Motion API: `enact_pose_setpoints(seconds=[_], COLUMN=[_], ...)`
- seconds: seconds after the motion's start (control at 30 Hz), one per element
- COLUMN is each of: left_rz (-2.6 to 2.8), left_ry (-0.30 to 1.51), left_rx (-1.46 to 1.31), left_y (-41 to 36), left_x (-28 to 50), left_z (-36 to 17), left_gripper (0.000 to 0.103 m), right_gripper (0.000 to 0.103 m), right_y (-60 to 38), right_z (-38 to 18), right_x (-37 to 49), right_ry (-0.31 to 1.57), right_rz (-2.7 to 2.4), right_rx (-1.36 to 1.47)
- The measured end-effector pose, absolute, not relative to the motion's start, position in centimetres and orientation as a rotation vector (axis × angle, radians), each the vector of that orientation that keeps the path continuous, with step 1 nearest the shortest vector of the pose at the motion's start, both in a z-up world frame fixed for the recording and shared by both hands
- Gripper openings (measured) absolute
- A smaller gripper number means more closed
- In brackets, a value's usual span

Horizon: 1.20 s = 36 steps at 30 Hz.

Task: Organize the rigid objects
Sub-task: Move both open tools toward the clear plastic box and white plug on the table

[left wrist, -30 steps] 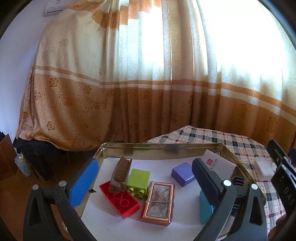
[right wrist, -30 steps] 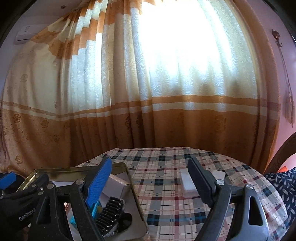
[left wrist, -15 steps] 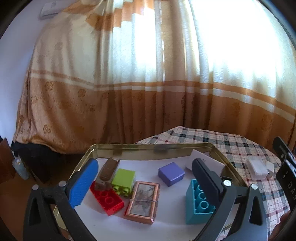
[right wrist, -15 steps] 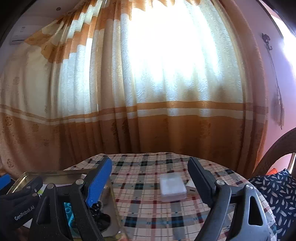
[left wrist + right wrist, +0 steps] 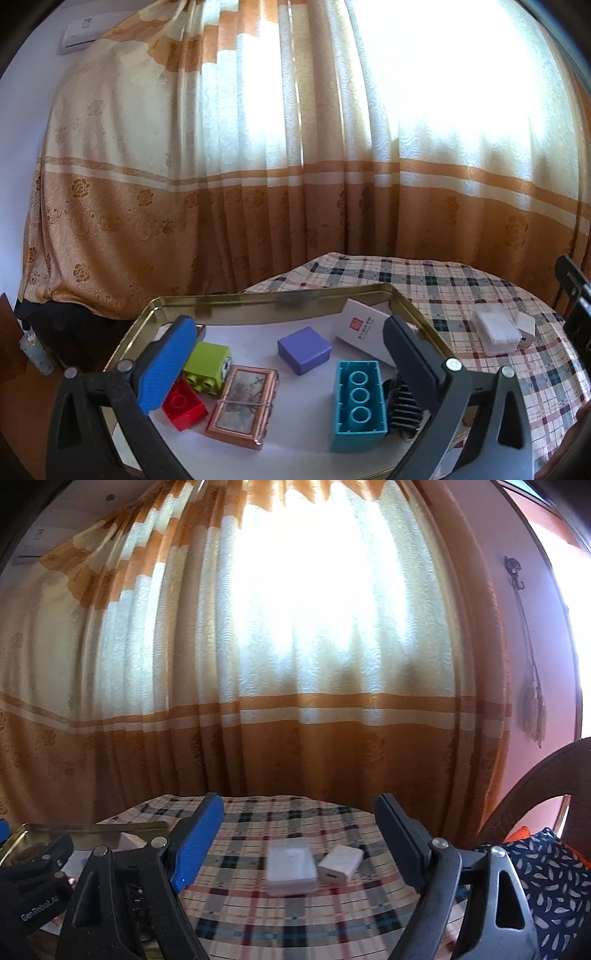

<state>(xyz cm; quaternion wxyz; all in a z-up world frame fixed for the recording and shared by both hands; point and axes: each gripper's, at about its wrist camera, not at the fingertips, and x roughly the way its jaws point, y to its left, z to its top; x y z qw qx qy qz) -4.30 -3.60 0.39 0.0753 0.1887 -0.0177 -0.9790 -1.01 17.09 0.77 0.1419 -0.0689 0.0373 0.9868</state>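
My left gripper (image 5: 291, 354) is open and empty above a gold tray (image 5: 258, 301). On the tray lie a red brick (image 5: 184, 406), a green brick (image 5: 207, 363), a copper-framed box (image 5: 242, 404), a purple block (image 5: 304, 349), a teal brick (image 5: 358, 398), a black comb (image 5: 404, 404) and a white card box (image 5: 364, 326). My right gripper (image 5: 299, 838) is open and empty over the plaid table (image 5: 280, 915), short of a translucent white case (image 5: 290, 864) and a white charger (image 5: 340, 862). Both also show in the left wrist view, the case (image 5: 495, 330) and the charger (image 5: 524, 325).
Orange and cream curtains (image 5: 295, 664) hang behind the round table. A wicker chair (image 5: 546, 794) with a patterned cushion (image 5: 554, 867) stands at the right. The gloved left hand (image 5: 33, 890) and the tray's rim (image 5: 74, 829) sit at the left of the right wrist view.
Both grippers have swung to the right. The teal brick and comb have come into the left view; the white case and charger now sit between the right fingers.
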Motion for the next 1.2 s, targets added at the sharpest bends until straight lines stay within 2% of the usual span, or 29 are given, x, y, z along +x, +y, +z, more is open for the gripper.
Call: enact_pose_setpoints(seconds=[0.47,1.2], left_rz=[-2.974,-3.039], left_ry=[-0.057,-0.182], left_rx=[0.646,0.621], left_y=[-1.2,3.0], left_x=[-5.2,-5.6], left_z=[-0.1,-0.4], left_gripper=[0.102,0.102], right_gripper=[0.086,0.086], right_y=[22.0,25.0], right_z=[0.8,1.4], right_x=[-0.5,-1.4], right_ry=[0.235,0.197], right_rz=[2.747,2.687], right_rx=[-0.138,-0.052])
